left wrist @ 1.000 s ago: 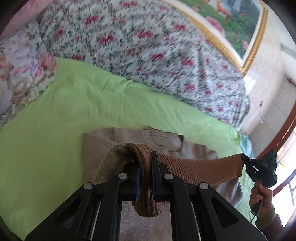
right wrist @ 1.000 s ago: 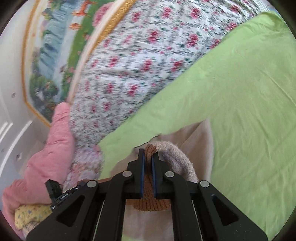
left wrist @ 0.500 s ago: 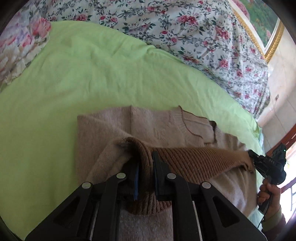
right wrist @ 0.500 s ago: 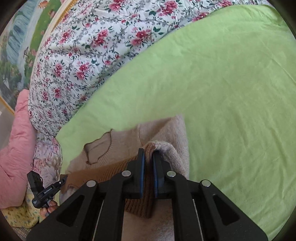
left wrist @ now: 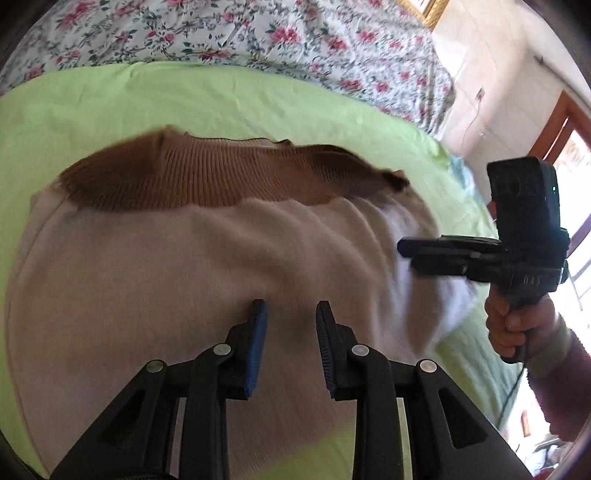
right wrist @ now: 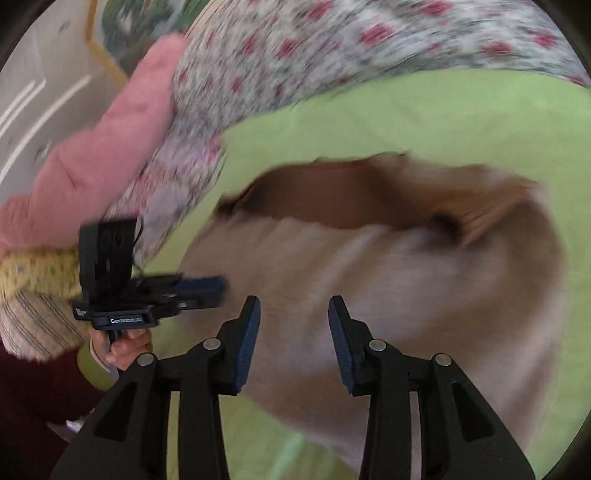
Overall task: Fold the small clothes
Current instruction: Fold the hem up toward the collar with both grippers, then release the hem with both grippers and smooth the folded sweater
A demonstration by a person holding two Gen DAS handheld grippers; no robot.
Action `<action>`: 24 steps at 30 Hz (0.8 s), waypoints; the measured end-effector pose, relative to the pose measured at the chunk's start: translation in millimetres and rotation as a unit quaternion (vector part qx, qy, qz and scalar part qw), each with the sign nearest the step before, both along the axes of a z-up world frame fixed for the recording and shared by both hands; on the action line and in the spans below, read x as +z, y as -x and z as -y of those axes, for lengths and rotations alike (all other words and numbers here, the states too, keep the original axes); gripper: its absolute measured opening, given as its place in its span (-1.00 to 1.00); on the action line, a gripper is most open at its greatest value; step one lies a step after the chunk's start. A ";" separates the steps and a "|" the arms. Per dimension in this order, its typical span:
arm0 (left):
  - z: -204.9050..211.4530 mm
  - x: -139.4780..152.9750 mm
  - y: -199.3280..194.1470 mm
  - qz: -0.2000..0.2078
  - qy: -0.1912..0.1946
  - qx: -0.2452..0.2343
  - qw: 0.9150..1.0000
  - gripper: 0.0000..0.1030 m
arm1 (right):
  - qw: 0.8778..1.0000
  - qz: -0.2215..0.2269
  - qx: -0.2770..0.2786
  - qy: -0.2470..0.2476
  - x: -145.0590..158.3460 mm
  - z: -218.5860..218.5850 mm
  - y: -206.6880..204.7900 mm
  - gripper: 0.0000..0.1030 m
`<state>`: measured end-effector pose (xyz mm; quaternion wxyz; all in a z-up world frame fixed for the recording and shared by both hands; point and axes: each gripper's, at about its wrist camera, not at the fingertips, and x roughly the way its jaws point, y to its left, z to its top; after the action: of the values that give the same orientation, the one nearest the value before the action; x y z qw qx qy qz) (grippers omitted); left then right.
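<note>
A beige knit sweater (left wrist: 192, 280) lies folded on the green sheet (left wrist: 221, 99), its brown ribbed hem band (left wrist: 207, 181) across the far edge. My left gripper (left wrist: 290, 314) is open and empty just above the sweater's near part. My right gripper (right wrist: 293, 310) is open and empty over the sweater (right wrist: 369, 295); the brown band (right wrist: 332, 199) shows beyond it, blurred. Each gripper shows in the other's view: the right one (left wrist: 406, 254) at the sweater's right edge, the left one (right wrist: 218, 288) at its left edge.
A floral quilt (left wrist: 258, 33) is heaped along the far side of the bed. A pink pillow (right wrist: 122, 133) and a yellow patterned cloth (right wrist: 37, 266) lie at the left. A wall and a wooden door frame (left wrist: 554, 122) stand at the right.
Both grippers carried the brown hem forward over the sweater, then opened and let it go. The hem now lies flat at the far edge. Both grippers have drawn back.
</note>
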<state>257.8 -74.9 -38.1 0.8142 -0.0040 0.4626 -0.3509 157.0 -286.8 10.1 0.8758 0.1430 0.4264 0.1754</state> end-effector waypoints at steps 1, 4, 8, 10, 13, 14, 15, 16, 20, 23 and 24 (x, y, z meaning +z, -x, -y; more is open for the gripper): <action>-0.1 -2.0 -9.4 -0.005 -0.003 0.004 1.000 -0.47 | 1.000 -0.018 0.003 0.004 -5.6 0.9 -11.3 -0.22; -11.9 -4.7 -42.7 -0.001 -0.026 0.035 0.999 -0.56 | 0.997 -0.056 -0.023 0.039 -20.0 20.4 -44.1 -0.25; -46.9 -4.6 -89.3 -0.001 -0.020 0.090 0.996 -0.69 | 0.990 -0.048 -0.107 0.073 -21.9 66.7 -74.9 -0.38; -64.4 -4.7 -105.7 0.000 -0.017 0.118 0.993 -0.70 | 0.983 -0.034 -0.165 0.073 -18.7 94.2 -83.3 -0.38; -90.2 -5.5 -124.2 0.000 -0.005 0.165 0.986 -0.68 | 0.973 -0.003 -0.228 0.044 -10.0 119.7 -80.2 -0.38; -100.7 -6.5 -127.4 -0.008 0.012 0.178 0.984 -0.68 | 0.971 0.006 -0.237 0.040 -6.9 120.9 -77.1 -0.36; -107.3 -6.3 -127.1 -0.012 0.026 0.186 0.982 -0.68 | 0.965 0.016 -0.256 0.043 -2.5 121.7 -70.4 -0.31; -114.1 -5.7 -124.4 -0.012 0.033 0.197 0.980 -0.68 | 0.962 0.020 -0.267 0.046 0.1 121.3 -64.4 -0.30; -121.0 0.4 -101.1 -0.008 0.027 0.214 0.976 -0.66 | 0.962 0.030 -0.271 0.010 8.0 115.4 -33.5 -0.30; -128.2 6.6 -75.7 -0.008 0.037 0.223 0.974 -0.54 | 0.965 0.040 -0.260 -0.004 17.2 97.9 -7.7 -0.29; -133.3 8.9 -63.0 -0.011 0.040 0.230 0.972 -0.53 | 0.966 0.042 -0.256 -0.007 19.5 92.1 -0.6 -0.26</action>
<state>320.9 58.4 -29.2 0.8673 -0.1470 0.4432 -0.1723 157.5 -379.0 29.6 0.9075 0.2463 0.3370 -0.0459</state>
